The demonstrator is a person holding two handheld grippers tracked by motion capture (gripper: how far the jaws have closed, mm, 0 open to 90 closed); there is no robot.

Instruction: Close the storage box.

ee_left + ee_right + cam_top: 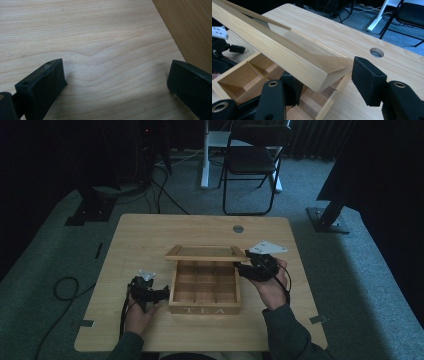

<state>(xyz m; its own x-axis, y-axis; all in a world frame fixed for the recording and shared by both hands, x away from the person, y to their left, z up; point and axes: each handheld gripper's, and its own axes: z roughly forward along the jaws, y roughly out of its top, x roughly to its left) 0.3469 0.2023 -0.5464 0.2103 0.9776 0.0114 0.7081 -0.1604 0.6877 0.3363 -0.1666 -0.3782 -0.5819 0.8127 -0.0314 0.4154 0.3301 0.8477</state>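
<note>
A wooden tea box (pixel 205 309) marked TEA stands mid-table, its empty compartments (pixel 239 77) exposed. Its hinged lid (pixel 205 252) is raised at the back, tilted over the box. My right gripper (pixel 241 266) is at the lid's right front corner; its jaws are open and straddle that corner of the lid (pixel 274 50), one jaw under it, the other apart to the side. My left gripper (pixel 162 293) rests low on the table just left of the box, open, with bare wood between its jaws (pixel 116 77) and the box wall (pixel 190 27) beside it.
The table (pixel 150 235) has a round cable hole (pixel 238 228) behind the box. A black folding chair (pixel 252 160) and a white desk leg stand beyond the table. Cables lie on the carpet at left, and dark stands flank the table.
</note>
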